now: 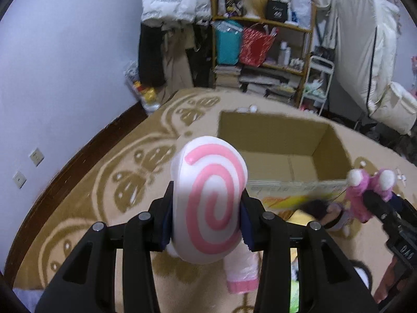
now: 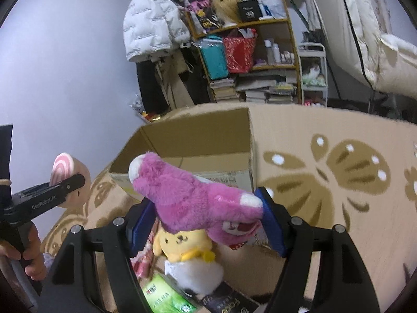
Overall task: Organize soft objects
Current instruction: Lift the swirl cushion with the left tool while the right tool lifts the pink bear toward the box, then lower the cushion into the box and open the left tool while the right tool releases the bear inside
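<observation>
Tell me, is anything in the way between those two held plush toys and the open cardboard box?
Nothing visible is. The swirl plush in the left gripper and the pink plush in the right gripper are both just short of the cardboard box, whose open top is unobstructed.

A beige carpet [image 1: 109, 182] with a darker brown butterfly pattern covers the floor and runs up to a dark baseboard along the pale wall. An open cardboard box [image 2: 198, 140] stands directly on it, flaps up, its inside bare. Just in front of the box, a yellow plush dog [image 2: 182, 242] lies on the carpet beside a green packet [image 2: 166, 297] and a dark packet [image 2: 229, 304]. At the carpet's far edge stand stacked books [image 1: 268, 83] under a wooden shelf.
</observation>
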{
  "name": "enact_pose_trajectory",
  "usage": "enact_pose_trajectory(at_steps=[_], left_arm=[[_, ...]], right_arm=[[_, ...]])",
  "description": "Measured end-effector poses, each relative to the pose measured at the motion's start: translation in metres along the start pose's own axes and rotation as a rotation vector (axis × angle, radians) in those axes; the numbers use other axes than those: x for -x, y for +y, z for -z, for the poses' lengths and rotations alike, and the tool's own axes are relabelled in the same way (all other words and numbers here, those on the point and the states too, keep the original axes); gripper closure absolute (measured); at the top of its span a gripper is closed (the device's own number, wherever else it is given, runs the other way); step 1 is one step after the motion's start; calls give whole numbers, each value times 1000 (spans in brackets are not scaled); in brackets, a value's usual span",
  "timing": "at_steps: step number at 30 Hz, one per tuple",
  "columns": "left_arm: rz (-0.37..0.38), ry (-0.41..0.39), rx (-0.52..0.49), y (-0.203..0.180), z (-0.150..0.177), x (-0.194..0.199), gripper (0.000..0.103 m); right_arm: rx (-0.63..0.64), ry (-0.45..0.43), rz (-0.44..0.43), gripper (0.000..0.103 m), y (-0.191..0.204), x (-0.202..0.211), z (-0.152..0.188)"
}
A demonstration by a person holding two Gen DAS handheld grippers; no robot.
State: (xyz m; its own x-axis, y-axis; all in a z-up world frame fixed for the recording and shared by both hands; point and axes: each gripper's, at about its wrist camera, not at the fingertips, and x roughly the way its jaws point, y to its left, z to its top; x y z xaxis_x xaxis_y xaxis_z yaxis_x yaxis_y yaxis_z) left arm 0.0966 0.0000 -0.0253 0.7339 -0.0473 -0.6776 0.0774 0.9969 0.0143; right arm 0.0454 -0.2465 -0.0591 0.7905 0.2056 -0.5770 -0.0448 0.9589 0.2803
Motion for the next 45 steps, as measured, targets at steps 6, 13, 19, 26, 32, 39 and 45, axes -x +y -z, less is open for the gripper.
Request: enact_pose_trajectory(at_steps=[6, 13, 19, 26, 32, 39, 45], left_arm=[[-2, -90, -105, -15, -31, 9, 63], [-8, -127, -100, -3, -59, -3, 62], [18, -128, -66, 0, -74, -24, 62], [61, -118, -69, -8, -70, -42, 61], [60, -93, -94, -19, -66, -57, 61], [91, -67, -134, -34, -63, -70, 57], [76, -28, -129, -37, -58, -82, 47]], right_arm=[[63, -30, -18, 26, 14, 0, -22], [103, -73, -18, 25, 21, -7, -48], [131, -86, -14, 25, 25, -19, -64], [141, -93, -7, 25, 23, -32, -69], [139, -72, -9, 25, 19, -47, -66], [163, -72, -23, 24, 21, -51, -63], [147, -39, -25, 19, 15, -58, -62]])
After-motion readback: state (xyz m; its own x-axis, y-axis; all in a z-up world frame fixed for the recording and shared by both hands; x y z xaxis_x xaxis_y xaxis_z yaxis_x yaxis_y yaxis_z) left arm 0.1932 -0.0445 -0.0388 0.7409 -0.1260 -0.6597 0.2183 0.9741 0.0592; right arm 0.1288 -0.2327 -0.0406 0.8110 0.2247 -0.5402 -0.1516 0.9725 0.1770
